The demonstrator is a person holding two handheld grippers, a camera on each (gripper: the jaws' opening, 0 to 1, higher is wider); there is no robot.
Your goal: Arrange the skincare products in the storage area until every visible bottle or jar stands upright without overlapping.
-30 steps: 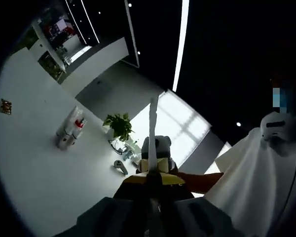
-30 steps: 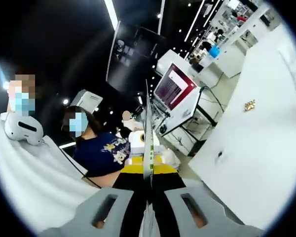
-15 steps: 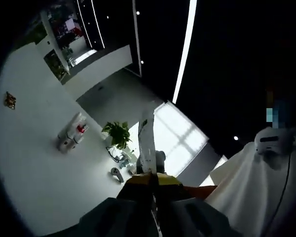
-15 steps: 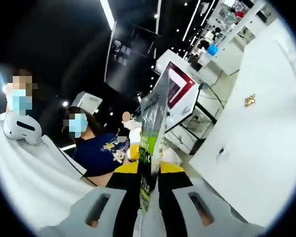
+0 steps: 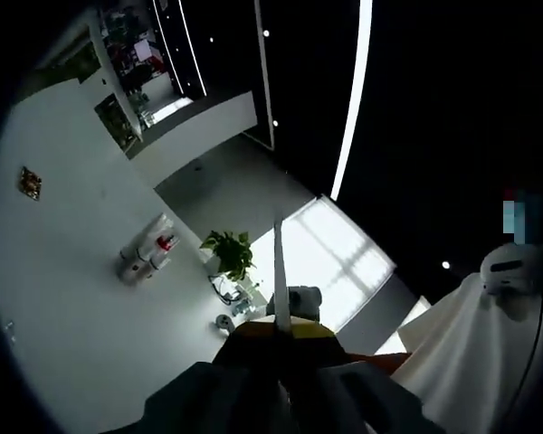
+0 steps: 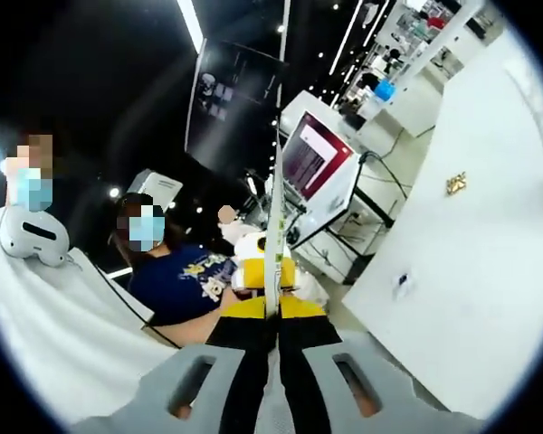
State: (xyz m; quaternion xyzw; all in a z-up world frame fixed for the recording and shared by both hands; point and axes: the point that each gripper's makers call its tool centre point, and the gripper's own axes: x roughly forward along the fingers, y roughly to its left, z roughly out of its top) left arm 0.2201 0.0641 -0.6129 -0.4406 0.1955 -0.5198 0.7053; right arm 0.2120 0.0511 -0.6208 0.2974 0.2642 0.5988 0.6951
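White table (image 5: 63, 298) | bottles (image 5: 147, 259) far off | both grippers (image 5: 281, 336) (image 6: 273, 316) pinch thin cards | free jaws, approach bottles low.

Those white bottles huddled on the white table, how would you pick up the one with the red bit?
Across its body, coming from the potted plant's side: the red-marked bottle seems outermost in the bottle cluster there, neighbours pressing on its far side. Finer detail is too small. The left gripper and right gripper are each shut on a thin card.
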